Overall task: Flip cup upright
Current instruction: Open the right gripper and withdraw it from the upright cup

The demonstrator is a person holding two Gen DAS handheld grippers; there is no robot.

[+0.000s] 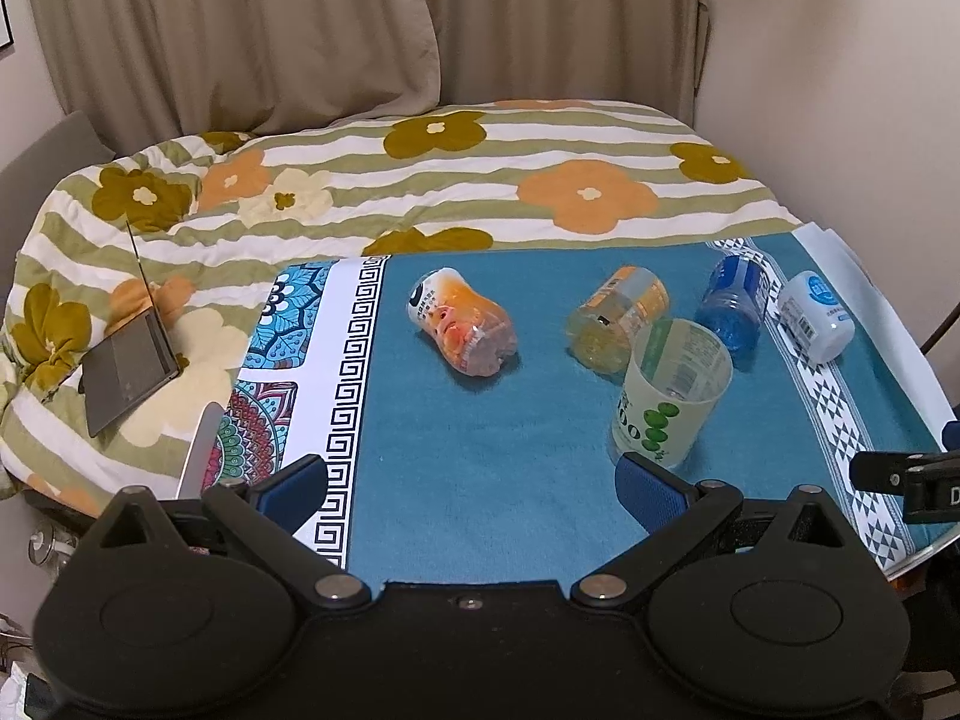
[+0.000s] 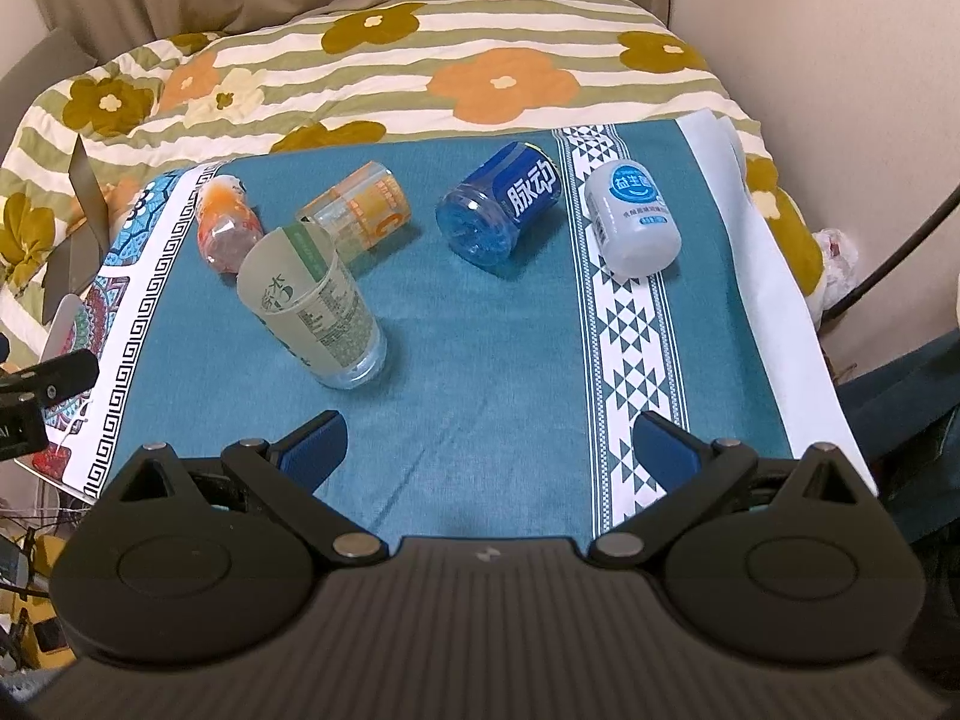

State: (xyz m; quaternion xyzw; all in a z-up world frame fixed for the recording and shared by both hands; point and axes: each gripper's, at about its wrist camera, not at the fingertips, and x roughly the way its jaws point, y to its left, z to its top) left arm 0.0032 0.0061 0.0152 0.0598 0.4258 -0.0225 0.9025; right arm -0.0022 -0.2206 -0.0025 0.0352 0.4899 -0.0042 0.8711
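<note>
One green-label cup (image 1: 671, 391) stands upright, mouth up, on teal cloth (image 1: 480, 450), w/ four other cups lying on their sides behind it. Left gripper (image 1: 474, 495) & right gripper (image 2: 489, 447) both spread wide, holding nothing.

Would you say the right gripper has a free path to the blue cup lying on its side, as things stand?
Probably yes. The right gripper is open and empty, and only bare teal cloth lies between it and the blue cup. The green-label cup stands off to the left, and the white cup lies to the right.
</note>
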